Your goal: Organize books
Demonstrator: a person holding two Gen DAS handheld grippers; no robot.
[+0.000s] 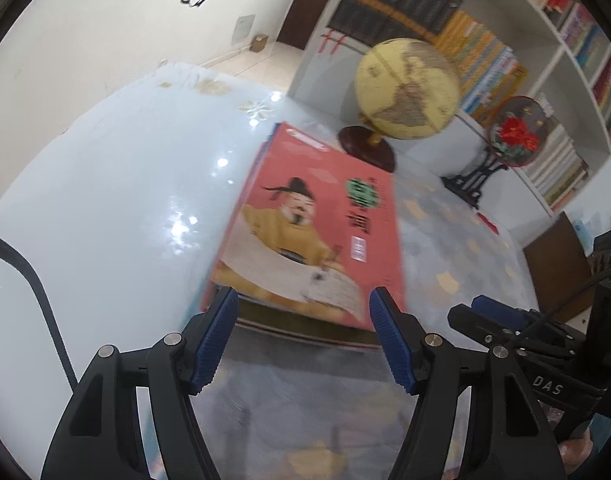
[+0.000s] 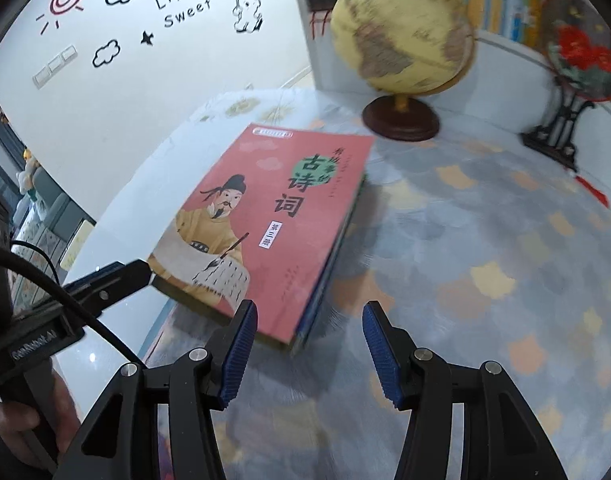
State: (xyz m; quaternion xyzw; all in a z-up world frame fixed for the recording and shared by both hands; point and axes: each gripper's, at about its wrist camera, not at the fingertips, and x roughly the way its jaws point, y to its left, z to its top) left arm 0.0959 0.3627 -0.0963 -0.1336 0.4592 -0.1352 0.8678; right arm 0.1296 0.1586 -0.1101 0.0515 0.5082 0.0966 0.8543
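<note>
Coral-red book shows a yellow-robed scholar; yellow globe at 1 o'clock; worktop scale-patterned in grey, orange.

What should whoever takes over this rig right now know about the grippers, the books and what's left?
Left gripper: open, empty, at the near edge of the book stack.
Right gripper: open, empty, at the stack's near right corner.
Red poetry book lies face up on top, stack flat on the table, in front of the globe.
Done: books piled.
Left: probably squaring or moving the stack; nothing gripped yet.
</note>
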